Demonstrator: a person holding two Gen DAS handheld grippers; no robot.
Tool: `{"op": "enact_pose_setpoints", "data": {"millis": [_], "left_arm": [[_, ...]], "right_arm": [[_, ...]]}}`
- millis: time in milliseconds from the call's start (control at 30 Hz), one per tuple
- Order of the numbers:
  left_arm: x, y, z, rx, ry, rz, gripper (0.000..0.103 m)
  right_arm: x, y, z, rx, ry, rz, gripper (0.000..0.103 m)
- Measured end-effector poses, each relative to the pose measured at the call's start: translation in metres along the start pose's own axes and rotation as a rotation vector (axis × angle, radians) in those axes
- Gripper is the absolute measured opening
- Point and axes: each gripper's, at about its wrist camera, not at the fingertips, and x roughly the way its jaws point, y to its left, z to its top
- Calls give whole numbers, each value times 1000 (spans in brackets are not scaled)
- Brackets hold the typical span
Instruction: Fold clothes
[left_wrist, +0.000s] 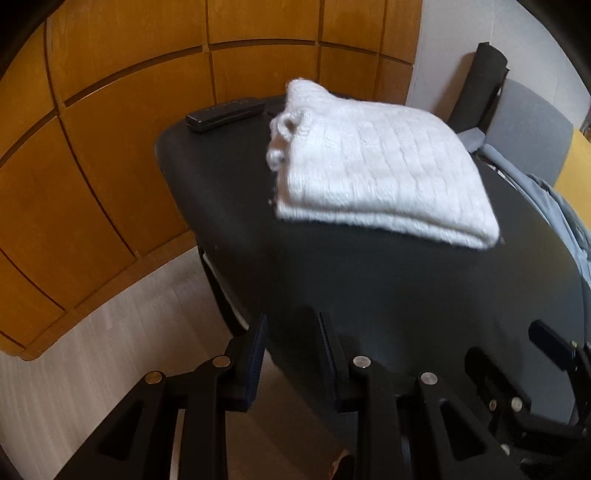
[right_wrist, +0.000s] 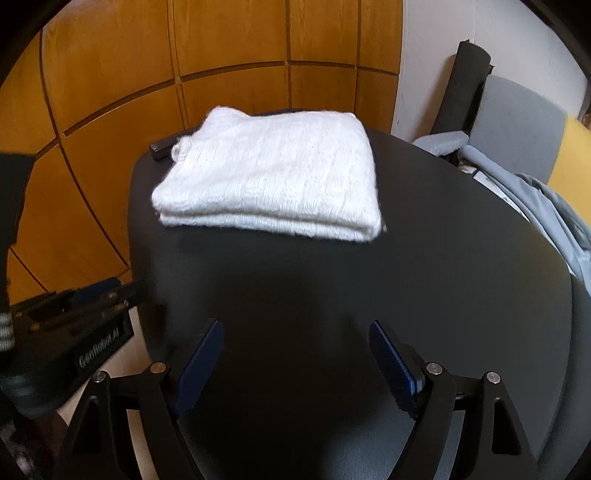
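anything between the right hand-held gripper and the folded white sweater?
Nothing: in the right wrist view only bare black table separates the right hand-held gripper from the folded white sweater.

A folded white knitted sweater (right_wrist: 269, 173) of thick, fuzzy ribbed wool lies on a matt black smooth tabletop (right_wrist: 332, 295). At its ten o'clock rests a slim black glossy plastic remote (left_wrist: 225, 114). Behind stands a warm orange wooden panelled wall (left_wrist: 110, 129), satin-smooth with dark grooves. At two o'clock a grey woven-cloth chair back (right_wrist: 517, 125) shows, with soft pale blue-grey fabric clothing (right_wrist: 546, 206) draped below it. The floor at eight o'clock looks like pale, matt wood-grain laminate (left_wrist: 92, 350).
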Motion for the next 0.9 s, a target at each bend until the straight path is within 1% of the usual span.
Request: {"op": "enact_pose_setpoints", "data": {"millis": [67,200,267,433,533,633,733,900], "left_arm": [[-9,-2,-5,1,-13,-3,27],[-20,-3,-4,-8,-27,-40,27],[-26,-2,-5,-21,-53,-60,27],[-42,-9,-2,17,-89,-72,27],[-59,-6,-6,19,-97,-80,27],[-67,-3,-6,3,-112,-156,27],[-71,-4,-7,16,-119,-150,27],[-68,-4,-8,9,-97,-107,27]], "right_arm": [[-8,1,-5,8,1,-1,83],[-23,2,-10,23,-12,-10,83],[-29,0,-11,28,-20,-16,83],[-42,-3,-14,34,-31,-31,84],[-48,-4,-14,38,-43,-37,84],[-51,-6,-14,41,-49,-39,84],[-54,-8,-14,45,-52,-40,84],[-56,-7,-14,40,-57,-40,84]]}}
